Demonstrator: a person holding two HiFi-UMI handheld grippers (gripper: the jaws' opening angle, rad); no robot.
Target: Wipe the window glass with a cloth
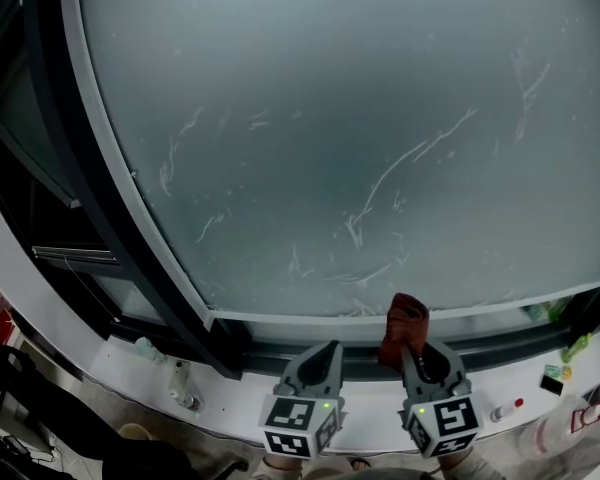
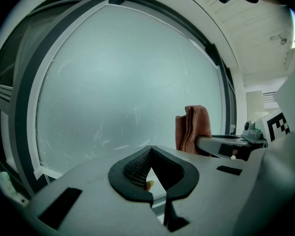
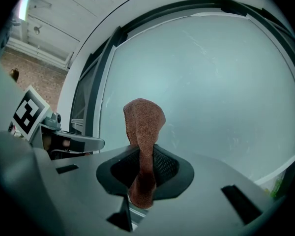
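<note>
The frosted window glass (image 1: 330, 118) fills the head view, and pale streaks (image 1: 400, 168) run across its lower half. A reddish-brown cloth (image 1: 404, 323) stands up just below the glass's bottom edge, with my right gripper (image 1: 410, 353) shut on it. In the right gripper view the cloth (image 3: 143, 127) rises from between the jaws, a little in front of the glass (image 3: 211, 82). My left gripper (image 1: 330, 350) is beside it on the left, shut and holding nothing. In the left gripper view its jaw tips (image 2: 150, 151) meet, and the cloth (image 2: 192, 127) shows to the right.
A dark frame (image 1: 110, 218) runs down the glass's left side, with another pane (image 1: 30, 98) beyond it. On the white sill (image 1: 240, 398) stand small bottles (image 1: 180, 383) at left, and a red-capped bottle (image 1: 505, 410) and green items (image 1: 575, 348) at right.
</note>
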